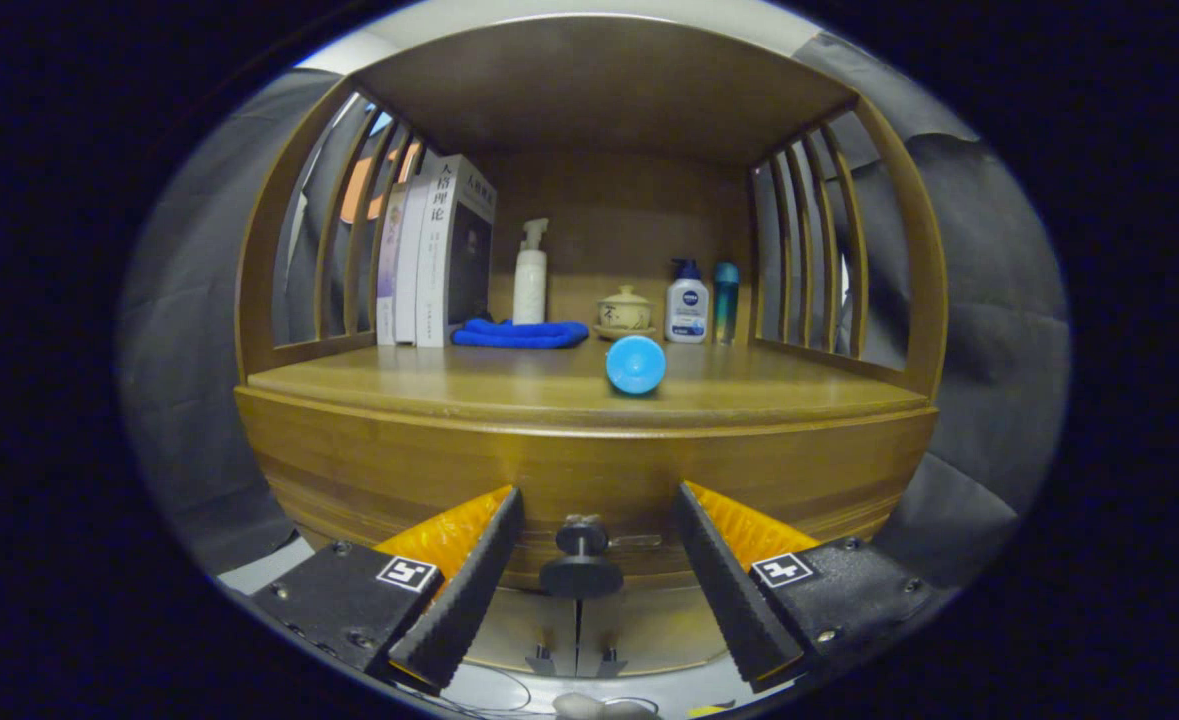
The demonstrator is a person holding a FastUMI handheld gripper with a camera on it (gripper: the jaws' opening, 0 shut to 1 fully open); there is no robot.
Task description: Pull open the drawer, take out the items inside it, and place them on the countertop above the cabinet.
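A wooden cabinet faces me, its drawer front (589, 470) shut under the countertop (509, 385). A dark round knob (581, 560) sticks out from the drawer's lower middle. My gripper (594, 500) is open, and the knob sits between its black fingers (469, 590) without touching either one. On the countertop, a blue round object (635, 364) lies near the front edge, just beyond the fingers. The drawer's contents are hidden.
At the back of the countertop stand books (439, 250), a white pump bottle (530, 275), a folded blue cloth (521, 333), a small lidded cup (625, 310), a lotion bottle (687, 303) and a teal bottle (726, 295). Slatted wooden sides (819, 240) and a roof enclose the shelf.
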